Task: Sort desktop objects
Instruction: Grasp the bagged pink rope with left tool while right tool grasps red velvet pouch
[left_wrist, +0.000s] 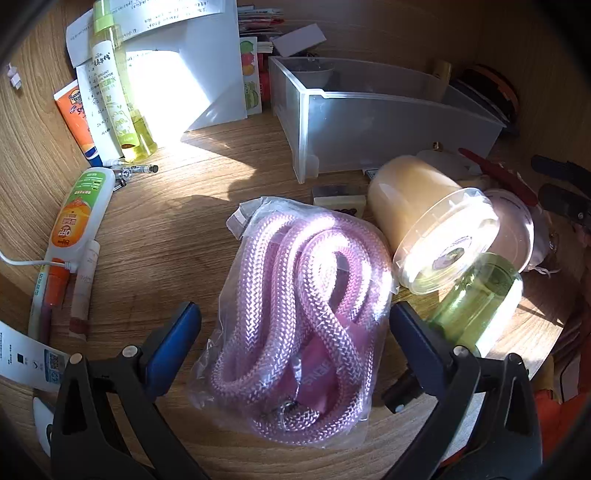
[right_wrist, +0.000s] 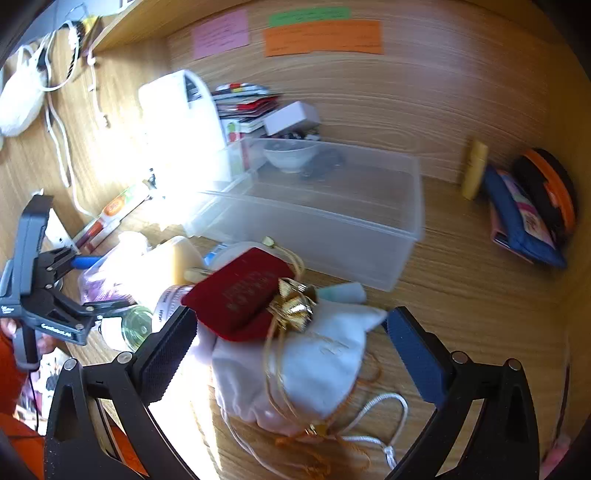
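Note:
In the left wrist view a clear bag of pink braided rope (left_wrist: 299, 317) lies on the wooden desk, between the wide-open fingers of my left gripper (left_wrist: 295, 332), which do not touch it. A cream tub (left_wrist: 428, 221) on its side and a green glass bottle (left_wrist: 476, 299) lie to its right. In the right wrist view my right gripper (right_wrist: 291, 343) stands open around a white drawstring pouch (right_wrist: 317, 365) with a red velvet pouch (right_wrist: 240, 291) and a gold bow (right_wrist: 293, 306) on top. The left gripper (right_wrist: 88, 284) shows at the left there. A translucent plastic bin (right_wrist: 332, 221) stands behind.
The bin (left_wrist: 369, 122) holds a small white bowl (right_wrist: 290, 155). Bottles, tubes and pens (left_wrist: 74, 221) line the left side near white papers (left_wrist: 177, 74). A blue wallet (right_wrist: 521, 221), an orange-black disc and a yellow stick (right_wrist: 474, 173) sit at the right. Sticky notes (right_wrist: 321, 37) hang on the back wall.

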